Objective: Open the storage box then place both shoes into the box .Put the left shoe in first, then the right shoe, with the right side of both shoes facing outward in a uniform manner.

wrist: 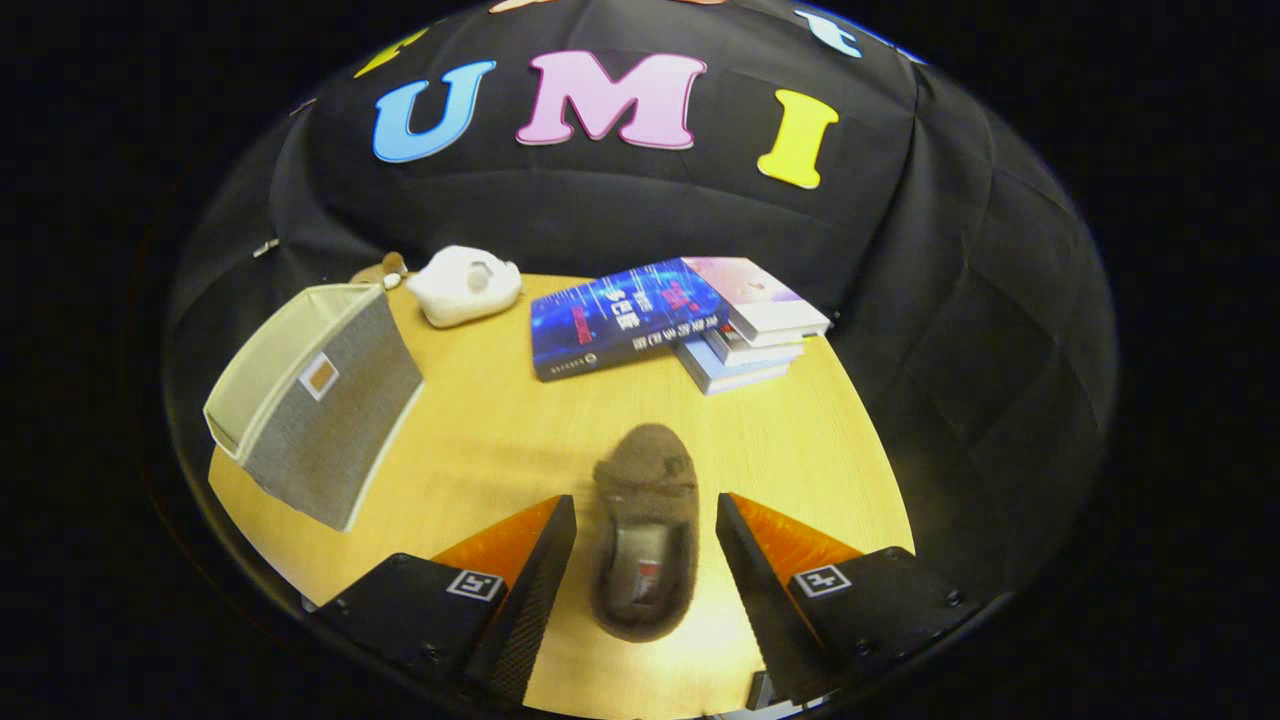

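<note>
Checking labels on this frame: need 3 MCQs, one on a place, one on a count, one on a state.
1. Where is the brown slipper?
A. Between the gripper fingers, on the table
B. Inside the storage box
C. On top of the books

2. How many books are in the stack of books beyond the fingers?
A. One
B. Two
C. Four

3. What state is the gripper in?
A. Shut on the slipper
B. Open, fingers either side of the slipper with gaps
C. Shut on nothing

Answers:
1 A: the slipper lies flat on the wooden top in the gap between the two fingers, toe pointing away.
2 C: a blue book leans on three stacked ones.
3 B: table shows between each finger and the slipper, so neither presses on it.

The grey storage box stands off to the left, with a white shoe-like object beyond it.
</note>
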Action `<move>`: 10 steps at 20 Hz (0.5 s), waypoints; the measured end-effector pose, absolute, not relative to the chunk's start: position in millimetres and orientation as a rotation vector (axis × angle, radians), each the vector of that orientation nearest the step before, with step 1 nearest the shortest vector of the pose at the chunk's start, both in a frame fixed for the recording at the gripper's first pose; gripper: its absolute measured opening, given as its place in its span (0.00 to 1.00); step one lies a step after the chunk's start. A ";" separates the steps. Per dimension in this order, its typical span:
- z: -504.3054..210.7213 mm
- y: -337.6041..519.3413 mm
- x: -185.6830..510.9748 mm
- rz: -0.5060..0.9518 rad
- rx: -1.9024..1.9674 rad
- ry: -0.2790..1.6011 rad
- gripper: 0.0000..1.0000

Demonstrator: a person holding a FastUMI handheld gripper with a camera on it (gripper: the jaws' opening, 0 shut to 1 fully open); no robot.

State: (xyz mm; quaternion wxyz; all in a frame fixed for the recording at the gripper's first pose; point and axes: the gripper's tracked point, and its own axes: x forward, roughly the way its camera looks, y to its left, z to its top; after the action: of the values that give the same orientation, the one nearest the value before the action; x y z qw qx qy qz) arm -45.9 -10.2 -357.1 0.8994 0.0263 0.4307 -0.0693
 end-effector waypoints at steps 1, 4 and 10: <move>-368.8 -16.1 -51.7 -0.149 0.052 0.913 0.88; -398.8 -31.4 -60.0 -0.157 0.036 0.964 0.91; -442.2 -47.0 -47.1 -0.146 0.031 1.012 0.83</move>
State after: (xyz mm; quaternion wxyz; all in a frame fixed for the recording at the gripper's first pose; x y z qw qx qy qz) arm -47.1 -47.0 -442.2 0.8720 0.0146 0.4843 -0.0700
